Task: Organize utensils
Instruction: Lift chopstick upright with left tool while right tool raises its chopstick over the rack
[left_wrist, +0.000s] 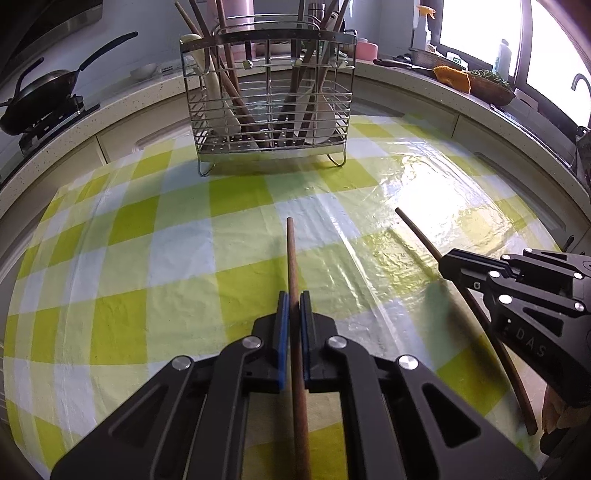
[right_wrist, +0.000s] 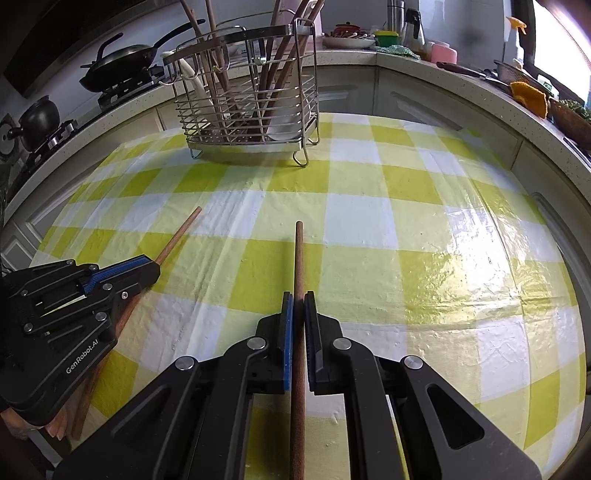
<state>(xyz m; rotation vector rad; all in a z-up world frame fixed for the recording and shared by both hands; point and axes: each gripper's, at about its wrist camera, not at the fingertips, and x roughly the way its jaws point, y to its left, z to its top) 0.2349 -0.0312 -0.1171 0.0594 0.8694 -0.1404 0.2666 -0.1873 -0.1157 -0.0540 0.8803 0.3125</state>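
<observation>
My left gripper (left_wrist: 294, 295) is shut on a brown wooden chopstick (left_wrist: 291, 254) that runs forward between its blue pads, its tip over the checked cloth. My right gripper (right_wrist: 298, 295) is shut on a second wooden chopstick (right_wrist: 298, 254) in the same way. Each gripper shows in the other's view: the right gripper (left_wrist: 443, 260) at the right edge with its chopstick (left_wrist: 417, 232), the left gripper (right_wrist: 157, 267) at the left with its chopstick (right_wrist: 183, 229). A wire utensil rack (left_wrist: 269, 110) (right_wrist: 247, 107) stands upright at the far side, holding several chopsticks and white spoons.
A green-and-white checked cloth (left_wrist: 147, 266) covers the table. Behind it runs a speckled counter (left_wrist: 122, 99) with a black pan (left_wrist: 44, 92) on a stove, a black pot (right_wrist: 37, 118), a pink container (left_wrist: 365, 50), bottles and an orange cloth (left_wrist: 452, 75).
</observation>
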